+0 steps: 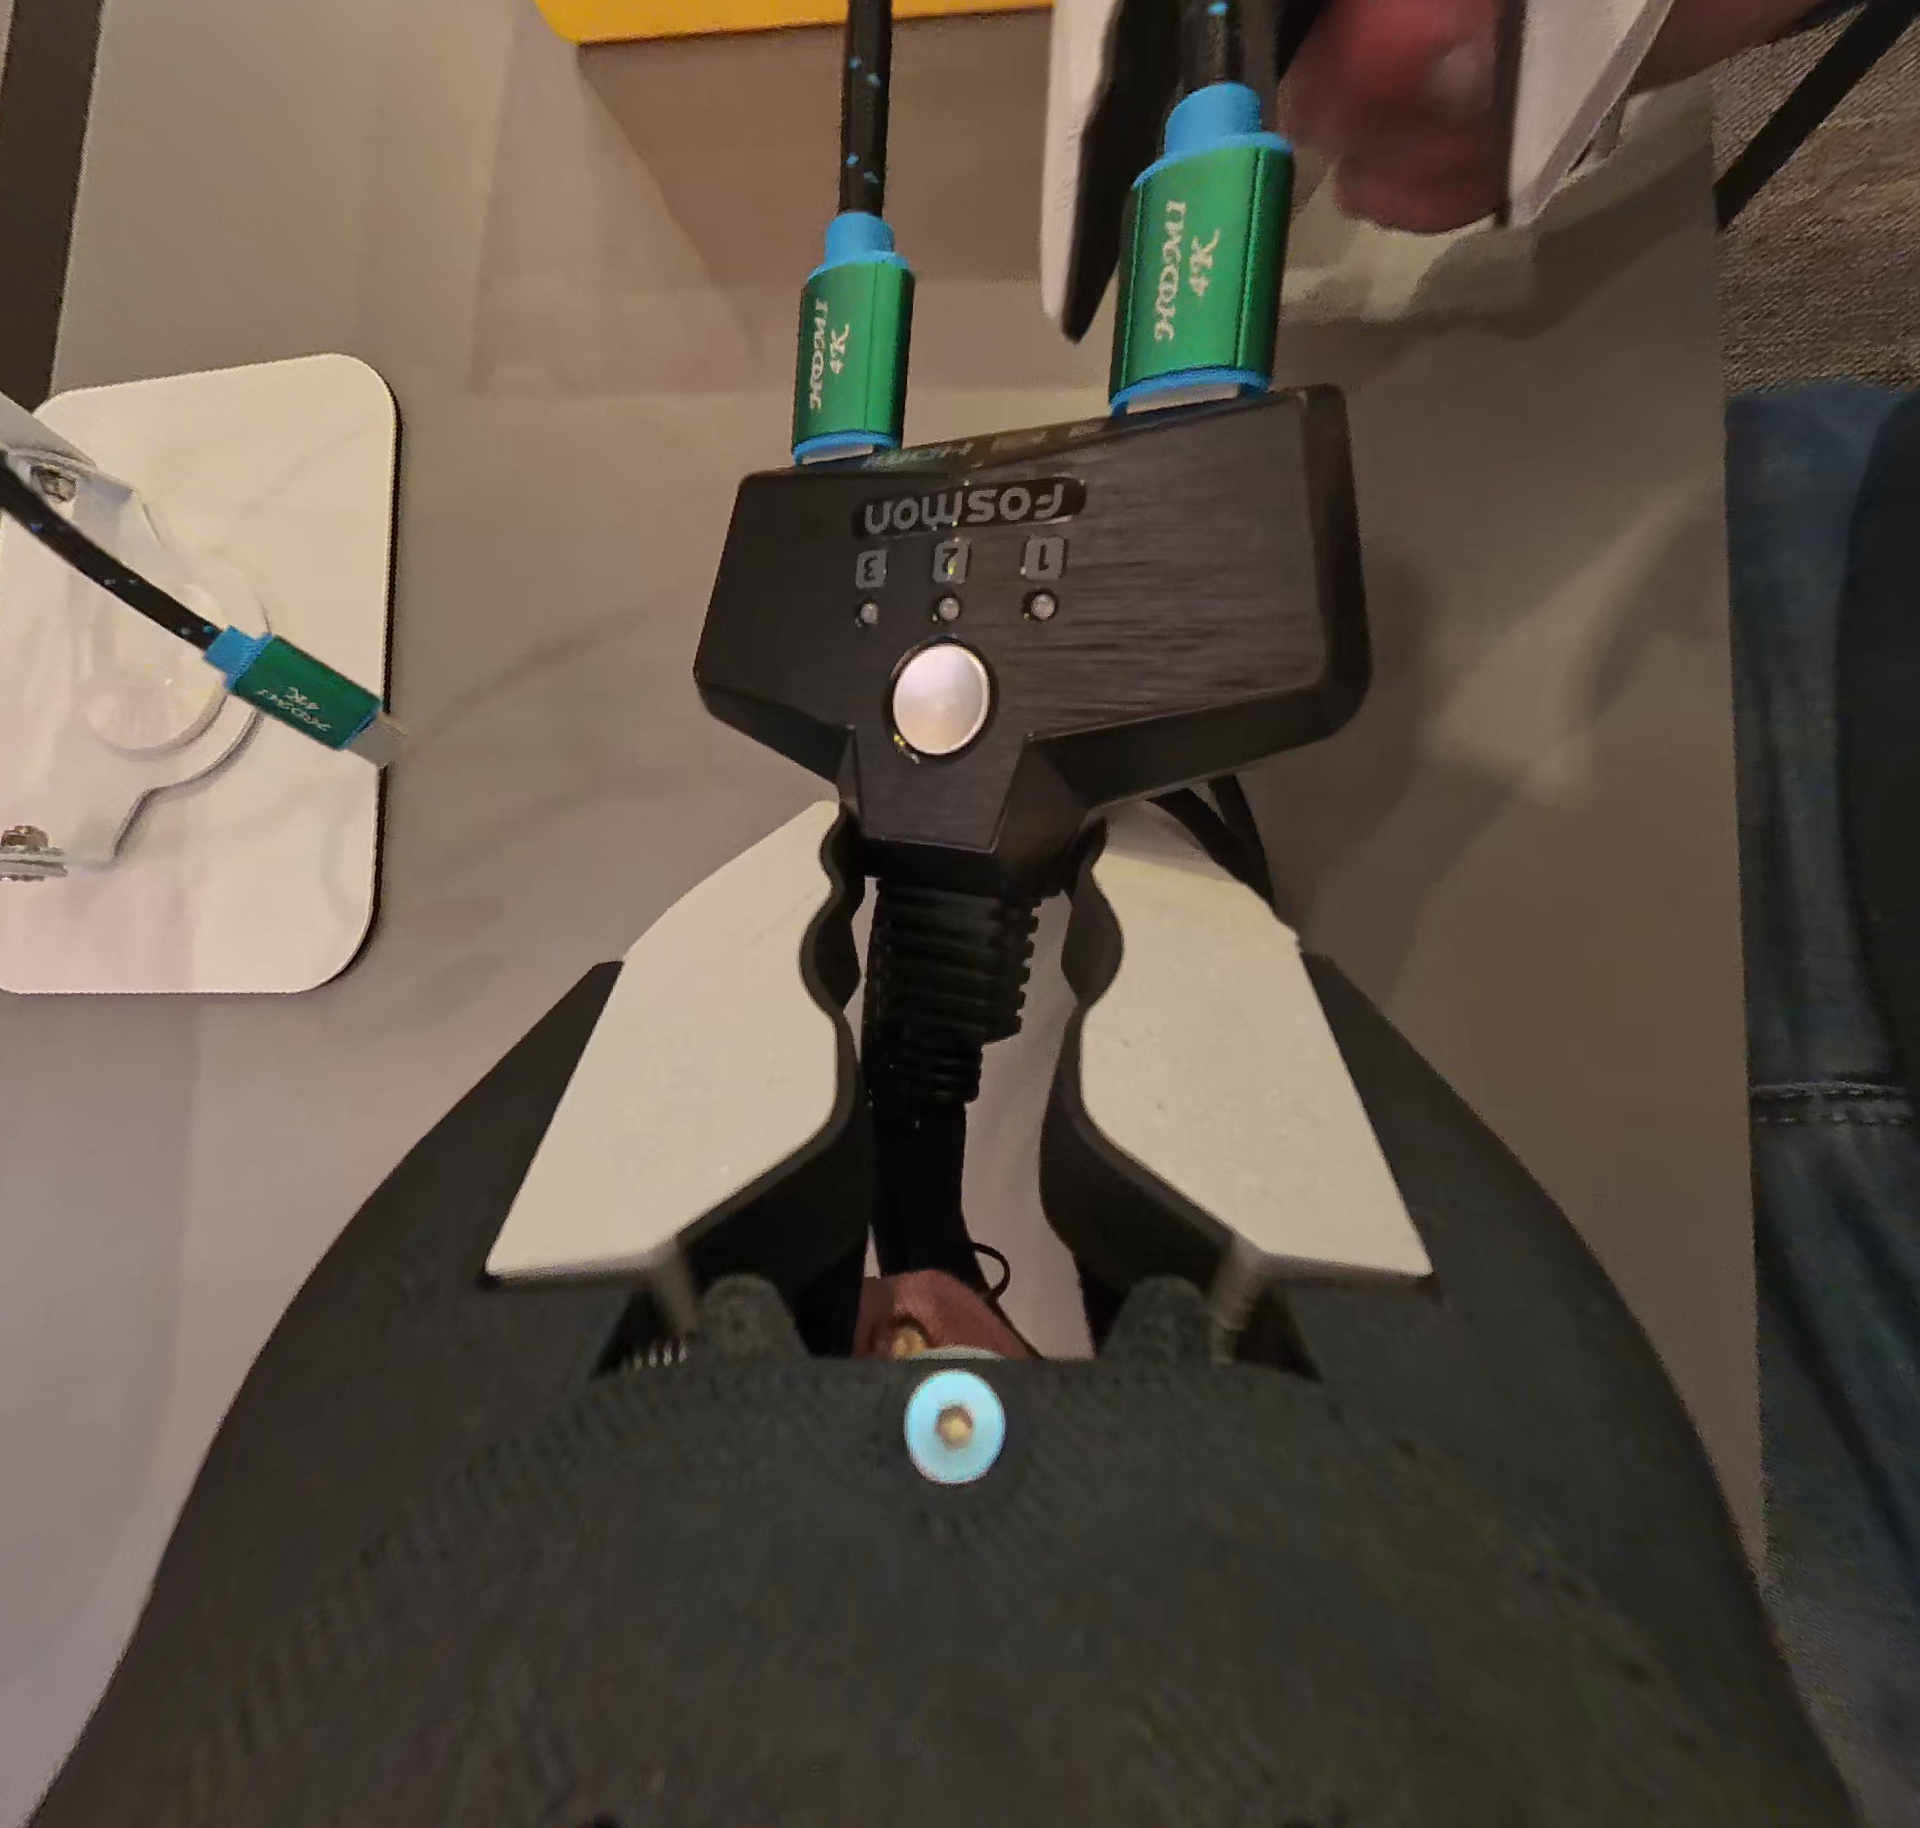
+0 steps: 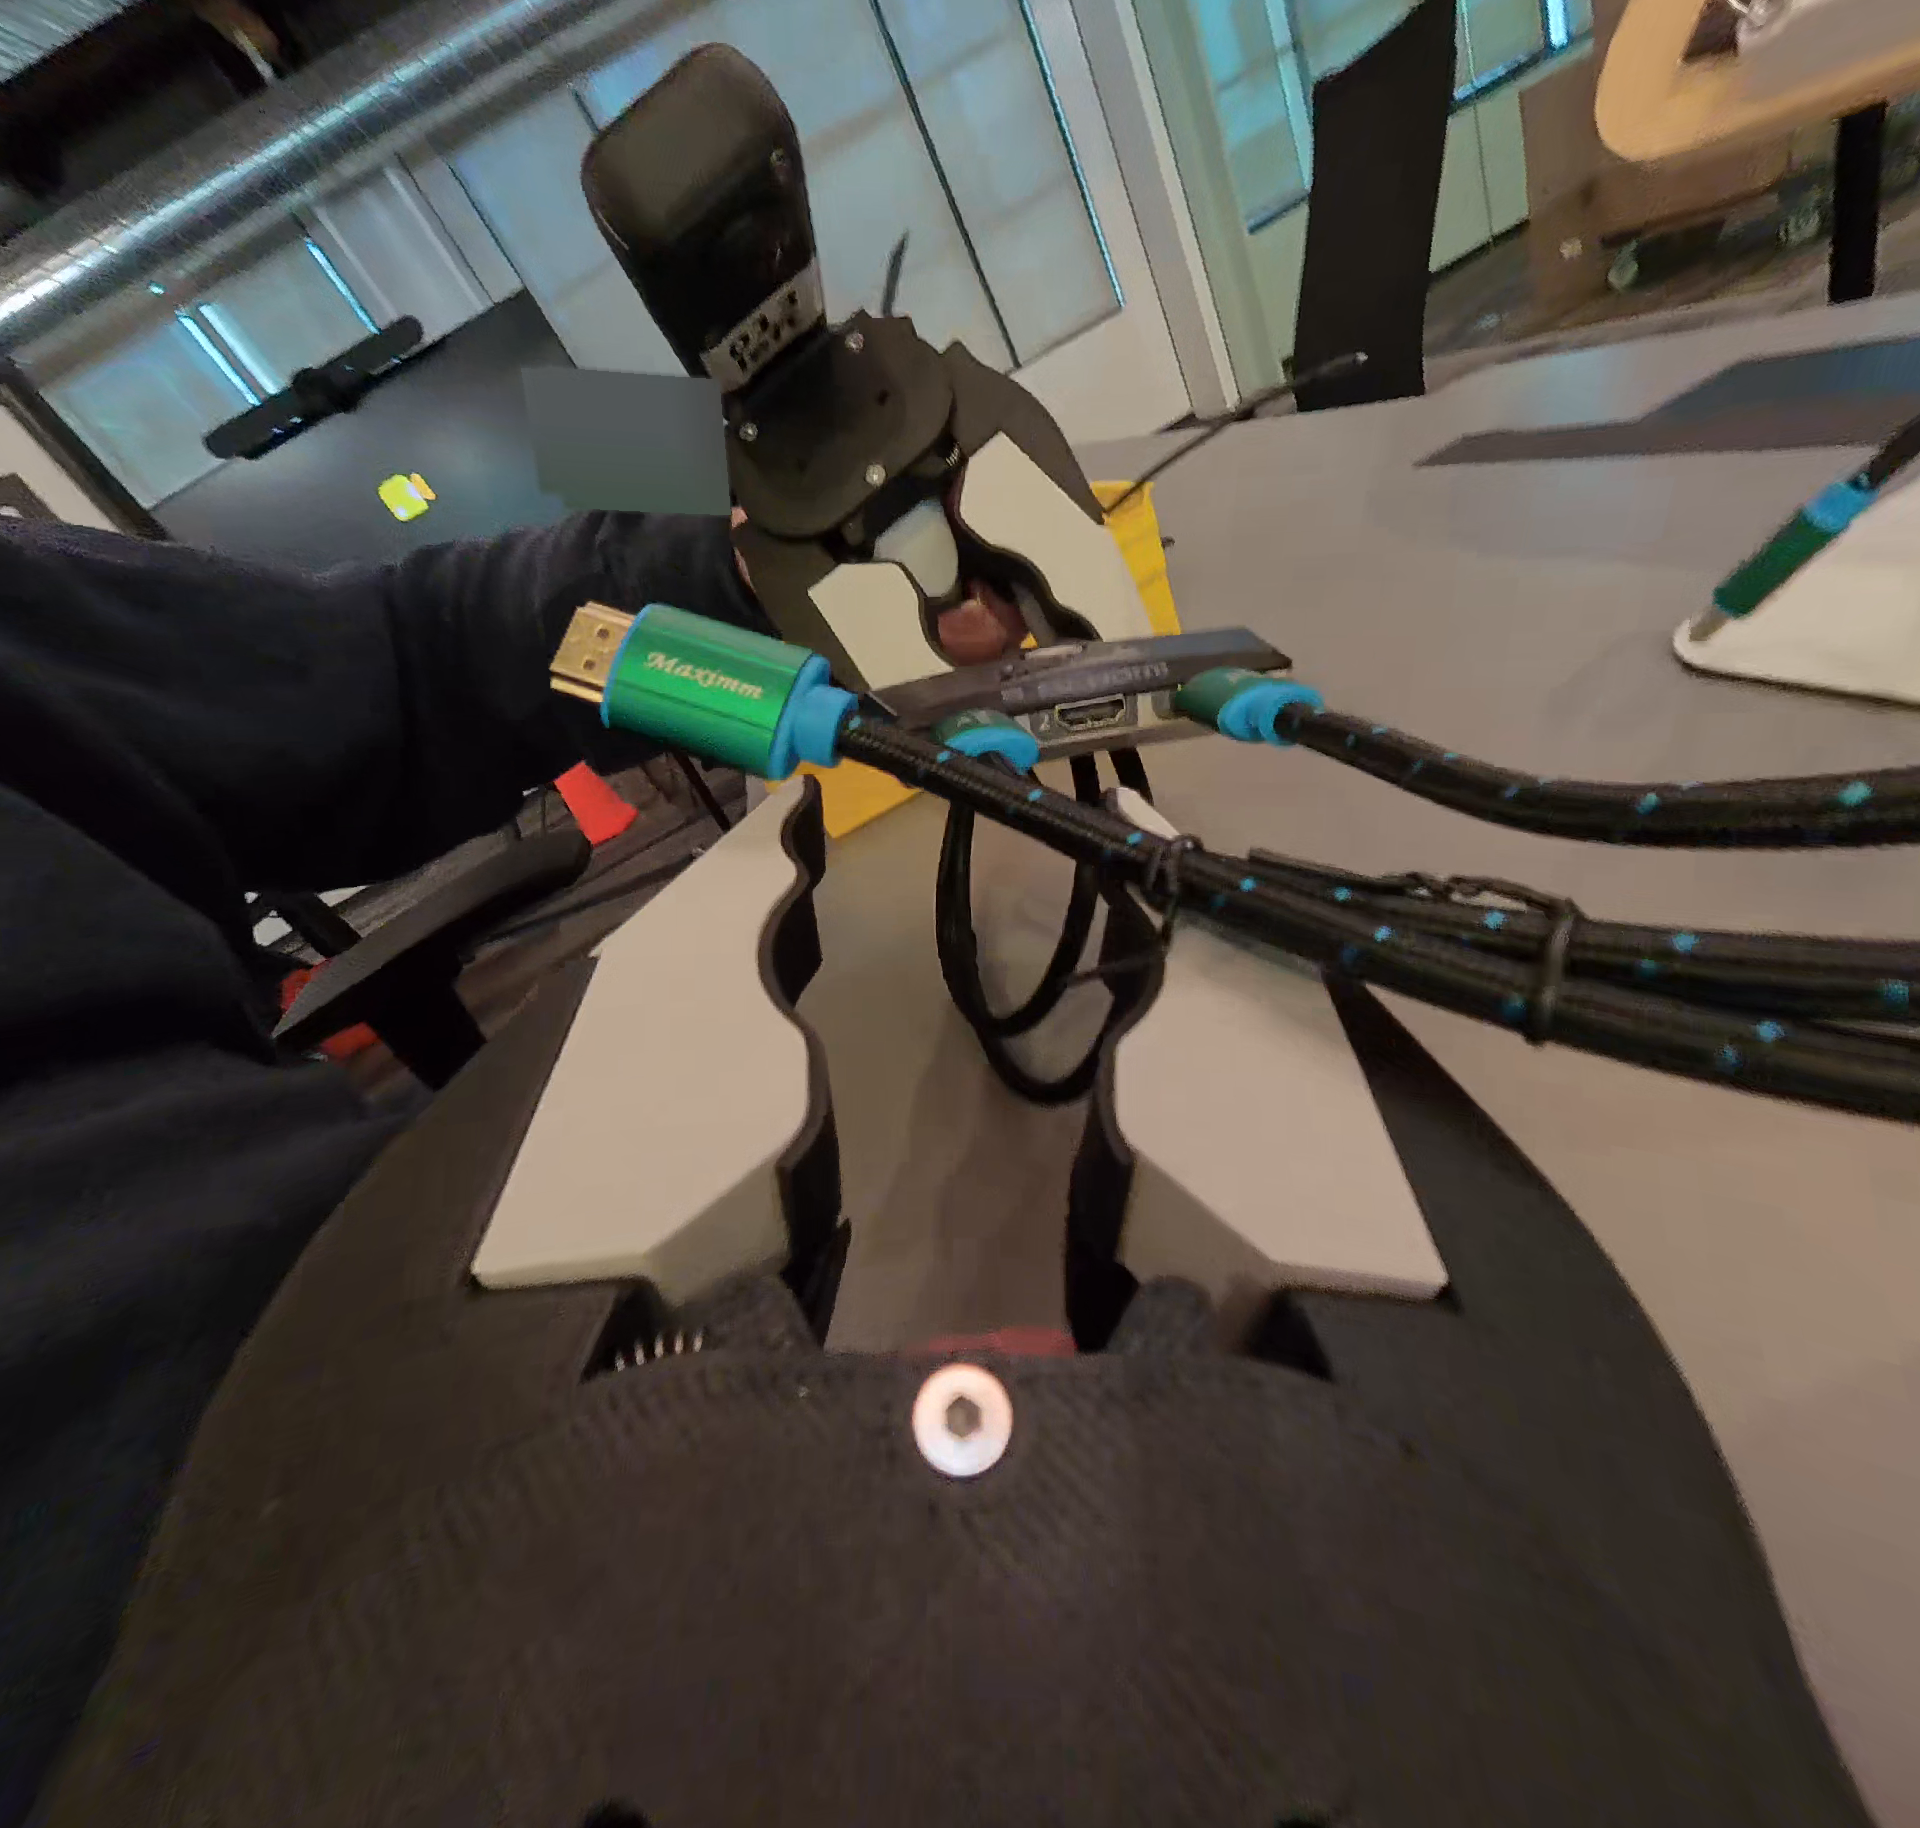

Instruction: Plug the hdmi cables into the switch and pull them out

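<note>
A: While your left hand-held gripper pinches the narrow neck of the black switch, its fingers closed tight on the ribbed strain relief, what do you see off to the left?

B: You see a white pad on the grey tabletop, with a loose green HDMI plug lying at its edge, apart from the switch.

A: And on the switch itself?

B: Two green plugs sit in its far edge: one at the left port, one at the right. In your right wrist view the middle port between them is bare.

A: What about your right hand-held gripper?

B: Its fingers stand apart and grip nothing. A braided cable bundle crosses just past the tips, ending in a free green plug with its gold connector pointing left, held up near the switch.
</note>
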### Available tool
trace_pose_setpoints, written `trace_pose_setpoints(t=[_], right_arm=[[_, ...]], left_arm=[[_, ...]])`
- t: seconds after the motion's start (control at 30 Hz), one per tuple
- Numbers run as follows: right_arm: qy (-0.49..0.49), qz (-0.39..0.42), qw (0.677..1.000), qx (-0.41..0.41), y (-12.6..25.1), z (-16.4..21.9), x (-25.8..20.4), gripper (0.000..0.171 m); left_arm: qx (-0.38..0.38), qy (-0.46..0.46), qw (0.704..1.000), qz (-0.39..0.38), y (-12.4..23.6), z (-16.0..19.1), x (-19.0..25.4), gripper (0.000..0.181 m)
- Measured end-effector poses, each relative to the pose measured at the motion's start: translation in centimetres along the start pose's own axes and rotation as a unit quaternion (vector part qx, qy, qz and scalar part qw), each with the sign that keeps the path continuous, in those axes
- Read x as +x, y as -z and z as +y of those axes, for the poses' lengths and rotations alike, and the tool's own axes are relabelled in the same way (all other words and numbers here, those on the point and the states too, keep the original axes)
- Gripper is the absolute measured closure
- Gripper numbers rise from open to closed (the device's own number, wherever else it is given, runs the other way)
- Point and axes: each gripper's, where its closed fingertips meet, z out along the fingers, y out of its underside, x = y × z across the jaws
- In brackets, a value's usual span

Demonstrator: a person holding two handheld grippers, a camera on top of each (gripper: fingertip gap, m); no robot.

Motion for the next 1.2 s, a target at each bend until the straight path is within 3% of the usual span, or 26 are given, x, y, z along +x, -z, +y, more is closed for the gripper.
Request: trace_pose_setpoints(t=[0.13, 0.23, 0.63, 0.77, 0.9, 1.03, 1.2], right_arm=[[0.014, -0.041, 0.999, 0.019, -0.8, -1.1, -1.1, 0.124], [0.029, -0.045, 0.998, 0.026, -0.7, -1.5, -0.8, 0.15], [0.048, -0.083, 0.995, 0.038, -0.6, -2.2, -1.2, 0.152], [0.057, -0.094, 0.993, 0.036, -0.8, -2.1, -1.5, 0.151], [0.076, -0.098, 0.992, 0.024, -1.4, -1.6, -1.7, 0.152], [0.083, -0.113, 0.99, 0.03, -1.5, -1.6, -2.2, 0.153], [0.089, -0.125, 0.988, 0.019, -1.7, -1.2, -2.4, 0.154]], left_arm=[[0.007, 0.001, 1.0, 0.005, 0.0, -0.8, 0.5, 0.145], [0.016, 0.003, 1.0, 0.006, 0.1, -1.3, 0.7, 0.145], [0.041, 0.022, 0.999, 0.011, 0.6, -1.9, 1.1, 0.143], [0.048, 0.029, 0.998, 0.035, 1.2, -2.7, 1.6, 0.096], [0.045, 0.032, 0.992, 0.115, 1.9, -3.6, 3.5, 0.059], [0.039, 0.035, 0.986, 0.16, 1.7, -3.9, 4.1, 0.045], [0.019, 0.036, 0.981, 0.19, -2.0, -2.8, 5.1, 0.036]])
